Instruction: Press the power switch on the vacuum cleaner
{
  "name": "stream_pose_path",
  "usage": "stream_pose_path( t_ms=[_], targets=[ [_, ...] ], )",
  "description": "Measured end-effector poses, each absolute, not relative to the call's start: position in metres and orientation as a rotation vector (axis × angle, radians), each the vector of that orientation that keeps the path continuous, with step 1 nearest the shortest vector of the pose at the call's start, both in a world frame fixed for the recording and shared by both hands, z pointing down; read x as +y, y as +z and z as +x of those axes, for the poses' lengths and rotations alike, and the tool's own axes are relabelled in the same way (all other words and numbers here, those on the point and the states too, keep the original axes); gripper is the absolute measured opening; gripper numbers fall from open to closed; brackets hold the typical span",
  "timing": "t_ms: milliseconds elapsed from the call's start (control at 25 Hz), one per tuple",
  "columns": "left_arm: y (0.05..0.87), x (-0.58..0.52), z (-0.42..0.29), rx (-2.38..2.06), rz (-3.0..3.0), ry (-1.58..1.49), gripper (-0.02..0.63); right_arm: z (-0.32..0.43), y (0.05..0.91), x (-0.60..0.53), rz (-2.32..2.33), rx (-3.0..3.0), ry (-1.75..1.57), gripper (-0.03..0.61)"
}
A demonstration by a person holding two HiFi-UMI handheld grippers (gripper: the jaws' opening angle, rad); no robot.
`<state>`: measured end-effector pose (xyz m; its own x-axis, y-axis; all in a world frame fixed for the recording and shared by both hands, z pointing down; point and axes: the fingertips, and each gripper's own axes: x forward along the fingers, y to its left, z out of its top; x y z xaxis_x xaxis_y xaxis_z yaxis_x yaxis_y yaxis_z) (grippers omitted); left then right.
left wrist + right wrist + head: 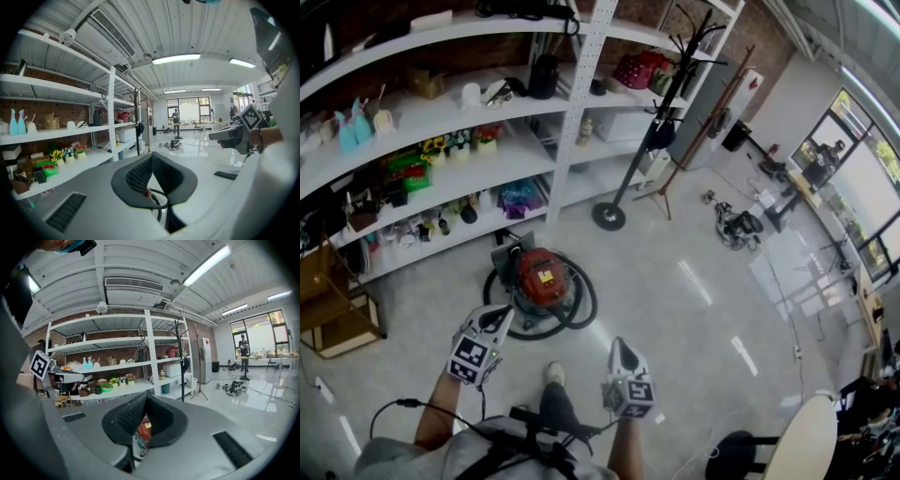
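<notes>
Head view: vacuum cleaner, red body, sits on the pale floor just in front of the shelves, with its black hose looped round it. Left tongs hover near its near-left edge, apart from it. Right tongs hang further right, well apart from the machine. Shoe between the two. Power switch not made out at this range; a yellow label sits on top, nothing more legible.

Left gripper view: tongs closed, tips meeting, nothing held. Through the gap below the tips, a sliver of red and a curve of hose. Otherwise aimed out across the room.

Right gripper view: tongs likewise closed tip to tip, and empty. Red body with its label shows through the gap beneath, so this pair seems roughly lined up on the machine, though not close.

Risks, as judged:
- Switch position is unconfirmed, so a closed tip could land on the wrong part of the housing or on the label.
- Hose loop lies right beside the body, and a low approach could snag or shove it.
- Machine may roll or slide on the smooth floor, so an off-centre or sideways push could send it away instead of working the switch. A press straight down looks safer.
</notes>
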<state>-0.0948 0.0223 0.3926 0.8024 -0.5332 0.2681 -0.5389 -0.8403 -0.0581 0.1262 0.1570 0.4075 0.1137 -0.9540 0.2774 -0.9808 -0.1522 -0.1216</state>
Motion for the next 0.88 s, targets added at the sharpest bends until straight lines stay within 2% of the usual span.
stream_pose_path(
  t_ms=[360, 880],
  targets=[
    [0.387, -0.037, -0.036, -0.982, 2.910, 0.422, 0.008, 0.182, 0.409, 0.075, 2.141, -2.078, 0.478, 0.012],
    [0.410, -0.092, -0.025, -1.245, 2.729, 0.491, 0.008, 0.197, 0.431, -0.028, 1.839, -2.285, 0.499, 0.012]
  ],
)
